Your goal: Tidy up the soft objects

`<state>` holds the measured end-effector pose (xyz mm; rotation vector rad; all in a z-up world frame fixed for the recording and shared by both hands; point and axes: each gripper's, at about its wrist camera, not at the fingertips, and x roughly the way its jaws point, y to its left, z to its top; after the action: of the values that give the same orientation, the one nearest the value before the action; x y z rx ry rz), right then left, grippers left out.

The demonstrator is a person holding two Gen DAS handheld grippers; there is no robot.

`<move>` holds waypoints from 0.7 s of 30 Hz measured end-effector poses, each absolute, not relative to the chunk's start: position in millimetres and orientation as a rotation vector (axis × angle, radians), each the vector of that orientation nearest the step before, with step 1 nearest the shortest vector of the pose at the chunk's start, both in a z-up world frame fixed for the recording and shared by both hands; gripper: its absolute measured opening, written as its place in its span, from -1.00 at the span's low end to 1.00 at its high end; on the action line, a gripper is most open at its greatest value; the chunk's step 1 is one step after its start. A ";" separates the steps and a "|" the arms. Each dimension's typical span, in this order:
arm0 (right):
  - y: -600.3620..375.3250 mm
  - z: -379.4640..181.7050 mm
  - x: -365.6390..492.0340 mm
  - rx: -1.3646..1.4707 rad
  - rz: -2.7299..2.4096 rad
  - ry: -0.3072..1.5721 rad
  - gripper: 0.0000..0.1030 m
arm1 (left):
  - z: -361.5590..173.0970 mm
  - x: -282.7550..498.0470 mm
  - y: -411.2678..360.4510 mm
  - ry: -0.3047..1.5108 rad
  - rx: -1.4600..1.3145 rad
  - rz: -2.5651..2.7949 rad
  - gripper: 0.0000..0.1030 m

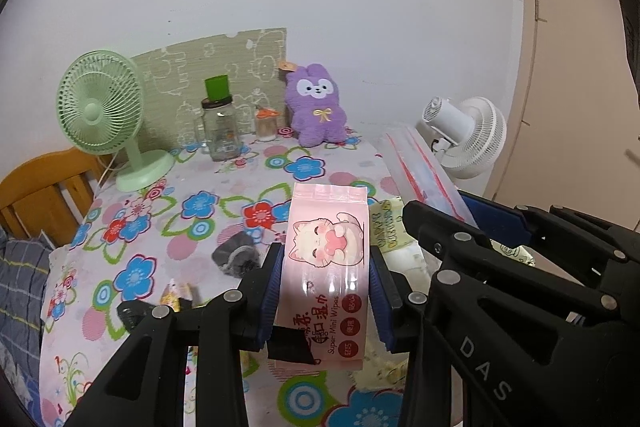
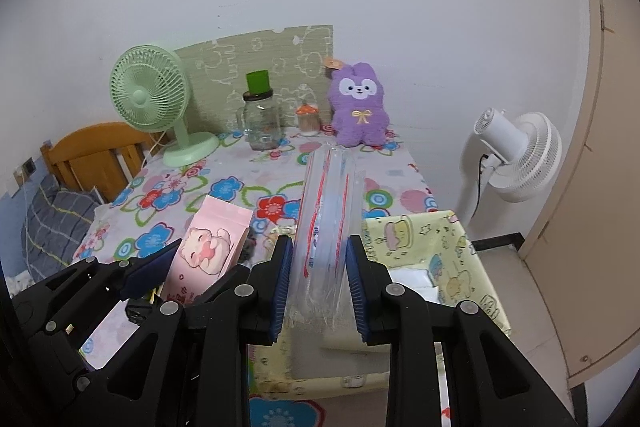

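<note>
The left gripper [image 1: 326, 291] is clamping a pink wipes pack [image 1: 330, 267] above the floral table [image 1: 160, 227], while the right gripper [image 2: 320, 283] is pinching a clear zip bag [image 2: 328, 227] (mouth apparently upward). Bagging seems underway; next, the pack probably needs aligning over the opening.

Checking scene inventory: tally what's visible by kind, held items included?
Fans: 2 (green fan, white fan)
Plush toys: 1 (purple bunny)
Glass jars: 2 (large jar, small jar)
Held packs: 2 (pink wipes pack, clear zip bag)
Total: 7
</note>
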<state>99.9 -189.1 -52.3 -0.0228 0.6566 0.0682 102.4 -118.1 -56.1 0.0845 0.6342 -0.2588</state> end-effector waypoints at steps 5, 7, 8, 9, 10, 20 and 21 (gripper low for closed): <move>-200.5 -55.1 105.3 -0.019 0.054 0.661 -0.41 | -58.8 108.3 -130.2 0.639 0.089 -0.277 -0.21; -204.7 -56.8 107.3 -0.016 0.049 0.663 -0.41 | -60.4 110.4 -135.0 0.643 0.092 -0.285 -0.21; -207.2 -58.0 108.2 -0.014 0.045 0.666 -0.41 | -61.5 111.9 -136.7 0.646 0.094 -0.289 -0.21; -209.5 -59.0 109.2 -0.013 0.043 0.668 -0.41 | -62.5 113.5 -138.7 0.649 0.095 -0.293 -0.21; -212.2 -60.4 110.5 -0.011 0.039 0.671 -0.41 | -63.4 114.7 -141.1 0.651 0.097 -0.298 -0.21; -235.0 -72.9 119.9 0.008 -0.002 0.696 -0.41 | -74.2 127.1 -163.9 0.679 0.112 -0.346 -0.21; -236.8 -73.9 120.8 0.010 -0.006 0.699 -0.41 | -75.8 128.3 -166.2 0.683 0.112 -0.353 -0.21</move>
<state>120.8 -236.8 -73.9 0.0096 0.6989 -0.0057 128.3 -166.2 -75.8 0.1123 0.6832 -0.3528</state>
